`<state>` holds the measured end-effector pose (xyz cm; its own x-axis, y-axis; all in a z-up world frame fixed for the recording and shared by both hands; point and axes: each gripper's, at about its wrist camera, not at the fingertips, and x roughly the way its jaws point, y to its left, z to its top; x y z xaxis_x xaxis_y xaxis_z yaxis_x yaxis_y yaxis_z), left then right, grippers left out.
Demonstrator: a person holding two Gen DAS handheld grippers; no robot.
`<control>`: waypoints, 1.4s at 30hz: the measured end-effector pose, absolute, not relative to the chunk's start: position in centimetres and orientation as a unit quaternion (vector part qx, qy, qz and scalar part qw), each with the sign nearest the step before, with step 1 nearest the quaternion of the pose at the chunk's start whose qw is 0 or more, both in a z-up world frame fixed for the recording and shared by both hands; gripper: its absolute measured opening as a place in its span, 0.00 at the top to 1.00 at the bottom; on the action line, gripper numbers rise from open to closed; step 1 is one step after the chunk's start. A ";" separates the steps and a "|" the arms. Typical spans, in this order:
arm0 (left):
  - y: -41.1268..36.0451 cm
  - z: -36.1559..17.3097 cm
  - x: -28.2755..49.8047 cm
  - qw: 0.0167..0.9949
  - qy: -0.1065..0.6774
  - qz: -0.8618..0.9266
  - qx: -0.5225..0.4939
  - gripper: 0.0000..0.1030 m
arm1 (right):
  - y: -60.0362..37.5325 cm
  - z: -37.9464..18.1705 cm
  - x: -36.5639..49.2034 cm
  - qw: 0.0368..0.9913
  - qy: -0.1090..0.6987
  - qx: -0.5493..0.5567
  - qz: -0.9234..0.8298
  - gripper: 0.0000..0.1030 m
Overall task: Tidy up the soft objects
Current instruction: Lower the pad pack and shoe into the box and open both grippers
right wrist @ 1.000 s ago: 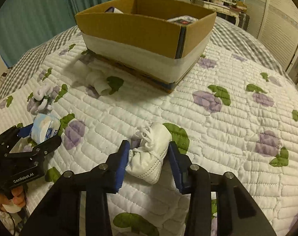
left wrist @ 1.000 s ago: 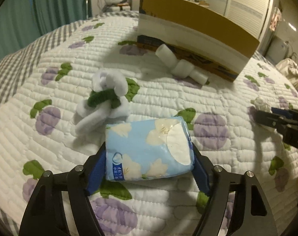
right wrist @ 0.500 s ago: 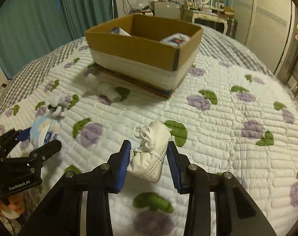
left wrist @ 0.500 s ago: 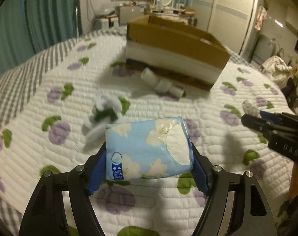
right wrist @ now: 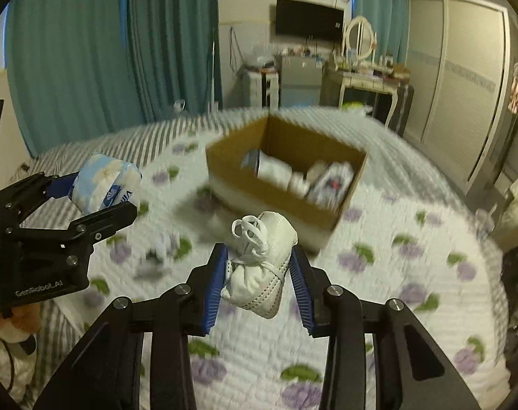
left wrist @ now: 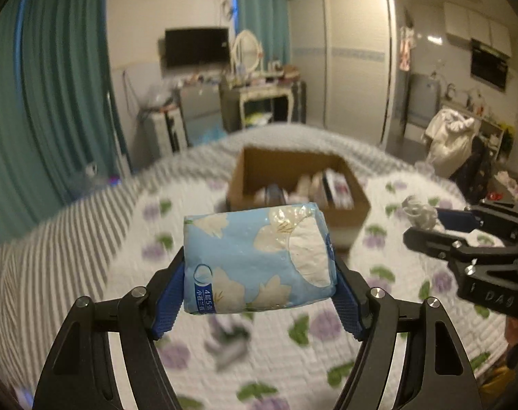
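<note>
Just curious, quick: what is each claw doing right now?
Left gripper: closed on the tissue pack.
Right gripper: closed on the small white shoe.

A right gripper (right wrist: pixel 259 273) clamps a small white shoe (right wrist: pixel 260 263) between its blue pads, laces uppermost, above a quilted bedspread (right wrist: pixel 412 239) printed with purple and green. At left, the left gripper (right wrist: pixel 88 198) grips a blue-and-white tissue pack (right wrist: pixel 103 184), with part of a person's hand (right wrist: pixel 23 314) below it. Beyond both sits an open cardboard box (right wrist: pixel 286 177) on the bed, holding several white and patterned items. Teal curtains (right wrist: pixel 105 51), a wall television (right wrist: pixel 308 18) and a white wardrobe (right wrist: pixel 464 78) line the room behind.
</note>
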<state>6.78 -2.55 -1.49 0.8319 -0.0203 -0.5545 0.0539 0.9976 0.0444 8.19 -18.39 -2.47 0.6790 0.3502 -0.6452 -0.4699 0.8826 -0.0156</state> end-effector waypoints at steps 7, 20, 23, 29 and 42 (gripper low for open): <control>-1.4 1.6 14.6 0.959 0.273 -0.053 0.042 0.28 | -17.4 3.7 13.1 0.932 0.283 -0.085 0.209 0.64; -1.7 0.4 27.3 0.954 0.280 -0.089 0.055 0.28 | -15.5 3.4 28.1 0.937 0.292 -0.066 0.180 0.64; -2.3 -1.8 28.8 0.947 0.300 -0.090 0.075 0.28 | -15.7 0.1 31.7 0.926 0.328 -0.054 0.178 0.64; -4.0 -5.8 29.8 0.933 0.324 -0.087 0.129 0.27 | -17.3 -5.4 35.6 0.910 0.376 -0.021 0.174 0.64; -4.0 -0.4 27.1 0.951 0.277 -0.046 0.125 0.11 | -19.8 -1.0 32.8 0.932 0.330 -0.001 0.151 0.24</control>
<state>27.12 -3.99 -0.40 0.8420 -0.0183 -0.5391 0.1572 0.9644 0.2127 32.80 -19.75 -1.00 0.7364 0.2800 -0.6159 -0.2812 0.9547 0.0979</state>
